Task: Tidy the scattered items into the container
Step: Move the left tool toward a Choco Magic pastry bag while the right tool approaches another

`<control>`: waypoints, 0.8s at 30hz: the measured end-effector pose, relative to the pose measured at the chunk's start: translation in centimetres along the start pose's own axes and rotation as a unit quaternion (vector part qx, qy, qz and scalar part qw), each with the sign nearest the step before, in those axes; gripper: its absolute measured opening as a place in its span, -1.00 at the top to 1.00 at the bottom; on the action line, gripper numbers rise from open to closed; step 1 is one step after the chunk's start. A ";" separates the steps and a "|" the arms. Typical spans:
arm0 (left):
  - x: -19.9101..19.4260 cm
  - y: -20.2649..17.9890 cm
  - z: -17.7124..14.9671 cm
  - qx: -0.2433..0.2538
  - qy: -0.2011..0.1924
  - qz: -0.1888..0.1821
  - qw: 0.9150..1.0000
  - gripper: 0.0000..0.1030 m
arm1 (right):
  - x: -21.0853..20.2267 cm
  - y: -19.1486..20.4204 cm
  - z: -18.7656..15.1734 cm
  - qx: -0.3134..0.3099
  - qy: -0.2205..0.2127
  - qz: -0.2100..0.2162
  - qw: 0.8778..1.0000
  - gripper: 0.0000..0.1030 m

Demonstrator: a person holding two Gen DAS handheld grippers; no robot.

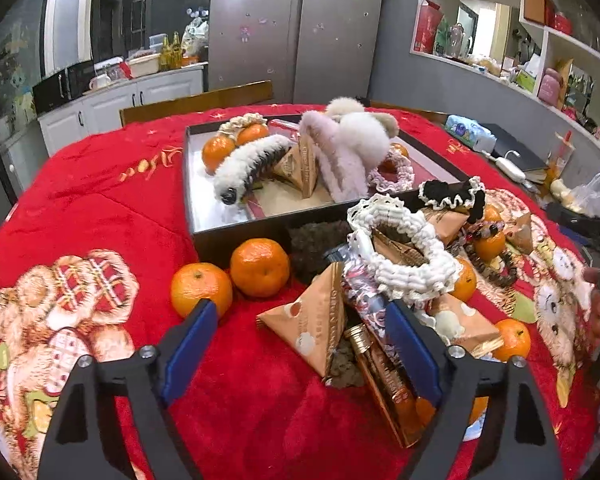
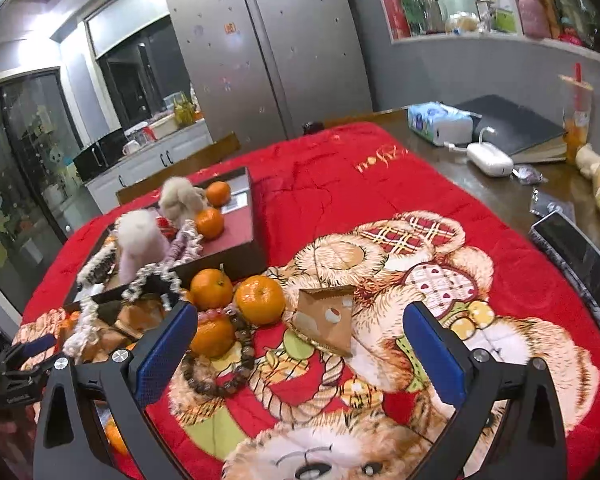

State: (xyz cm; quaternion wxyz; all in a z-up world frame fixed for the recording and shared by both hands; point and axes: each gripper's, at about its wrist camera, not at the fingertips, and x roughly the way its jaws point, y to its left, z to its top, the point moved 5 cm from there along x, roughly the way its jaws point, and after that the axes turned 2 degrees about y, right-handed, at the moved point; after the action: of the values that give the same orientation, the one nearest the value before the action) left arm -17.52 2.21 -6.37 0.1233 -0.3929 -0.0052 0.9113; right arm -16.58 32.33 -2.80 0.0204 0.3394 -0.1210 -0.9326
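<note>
A black box [image 1: 236, 227] on the red blanket holds fuzzy hair clips, tangerines, a scrunchie and a tan triangular packet. My left gripper [image 1: 300, 344] is open just before a tan triangular packet [image 1: 312, 324] lying in a heap with a white scrunchie [image 1: 404, 256]. Two tangerines [image 1: 260, 267] lie to its left, in front of the box. My right gripper [image 2: 300, 344] is open, with another triangular packet [image 2: 327, 318] between and beyond its fingers. Tangerines [image 2: 260, 299] and a bead bracelet [image 2: 220, 376] lie left of it. The box also shows in the right wrist view [image 2: 256, 252].
A black-and-white scrunchie [image 1: 454, 193] hangs on the box's near right corner. At the table's right edge are a tissue pack [image 2: 440, 122], a white charger [image 2: 490, 159], a dark book [image 2: 512, 124], a drink cup [image 2: 577, 116] and a phone [image 2: 576, 264]. A wooden chair back [image 1: 196, 102] stands behind the table.
</note>
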 end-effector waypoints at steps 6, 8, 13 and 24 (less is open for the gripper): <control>1.0 0.4 0.6 -0.021 0.004 -0.040 0.999 -0.34 | 2.2 -0.7 -0.3 0.008 0.027 -0.002 1.000 -0.99; 0.9 0.2 0.6 -0.022 0.006 -0.052 0.998 -0.22 | 2.6 -1.0 -0.4 0.011 0.032 -0.003 0.999 -0.97; 0.6 0.4 0.2 -0.023 0.007 -0.052 0.998 -0.22 | 3.2 -2.0 -0.8 0.036 0.046 0.010 0.998 -0.88; 1.4 1.8 -1.2 -0.052 0.037 -0.019 0.998 -0.11 | 3.3 -0.8 -0.9 0.010 0.047 0.016 0.999 -0.80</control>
State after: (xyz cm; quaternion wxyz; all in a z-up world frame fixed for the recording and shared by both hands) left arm -17.98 0.63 -8.39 0.1199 -0.4324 -0.0558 0.8919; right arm -18.48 32.48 -5.68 0.0374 0.3812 -0.1346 -0.9139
